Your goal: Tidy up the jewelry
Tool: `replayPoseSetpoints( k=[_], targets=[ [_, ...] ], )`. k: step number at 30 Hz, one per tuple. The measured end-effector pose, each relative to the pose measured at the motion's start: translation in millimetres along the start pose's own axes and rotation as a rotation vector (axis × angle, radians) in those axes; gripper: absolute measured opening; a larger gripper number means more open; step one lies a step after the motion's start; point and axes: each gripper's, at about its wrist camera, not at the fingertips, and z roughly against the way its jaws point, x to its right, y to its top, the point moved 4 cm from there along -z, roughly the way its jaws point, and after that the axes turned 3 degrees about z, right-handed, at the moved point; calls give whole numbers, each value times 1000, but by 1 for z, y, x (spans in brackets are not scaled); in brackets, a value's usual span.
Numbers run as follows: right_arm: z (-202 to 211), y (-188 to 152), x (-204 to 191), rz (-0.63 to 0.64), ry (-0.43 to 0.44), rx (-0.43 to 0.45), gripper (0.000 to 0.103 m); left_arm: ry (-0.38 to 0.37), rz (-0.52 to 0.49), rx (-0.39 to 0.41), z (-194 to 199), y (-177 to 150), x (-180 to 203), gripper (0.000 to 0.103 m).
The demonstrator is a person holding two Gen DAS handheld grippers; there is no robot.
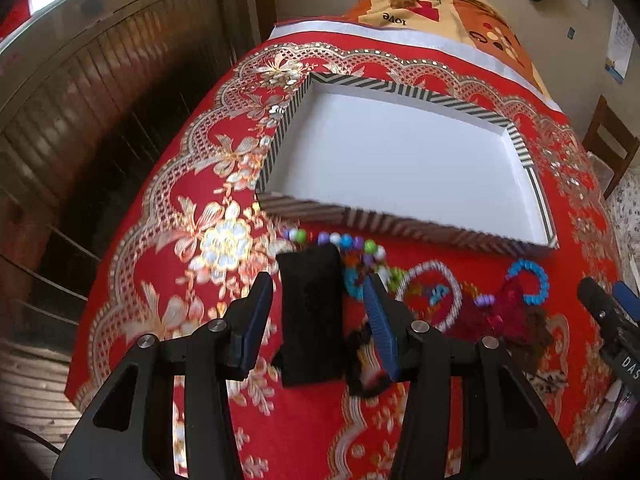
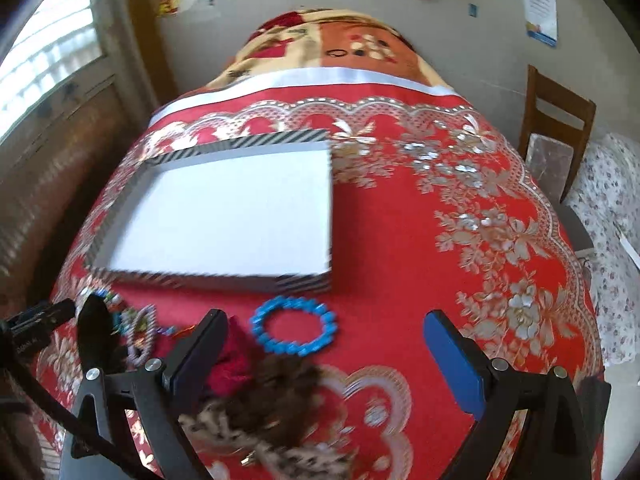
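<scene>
Right now the left gripper (image 1: pixel 318 306) has its jaws wide around a black velvet block (image 1: pixel 311 316), long axis running away along the fingers, nothing clamped yet. Bead strings (image 1: pixel 348 246) lie just beyond it, against the near wall of the striped tray (image 1: pixel 404 222), which looks empty. Right gripper (image 2: pixel 324 356) also gapes, hovering over the blue bracelet (image 2: pixel 294 331) and brown scrunchie (image 2: pixel 276 396) on the desk (image 2: pixel 400 240); it's nearer those.
</scene>
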Motion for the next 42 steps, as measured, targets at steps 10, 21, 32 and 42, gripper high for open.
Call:
replayPoseSetpoints(
  k=[10,21,32,42],
  targets=[
    [26,-19,-41,50,34,11,97,-1,8,9,17,-28,-7,47],
    [40,-25,-57,61,47,17,97,-7,10,26,29,-37,-16,47],
    [43,-28,-58,50,50,10,97,-18,9,21,32,-38,-12,46],
    [43,-29,-55,48,48,5,97,-26,3,20,32,-37,-6,46]
  ],
)
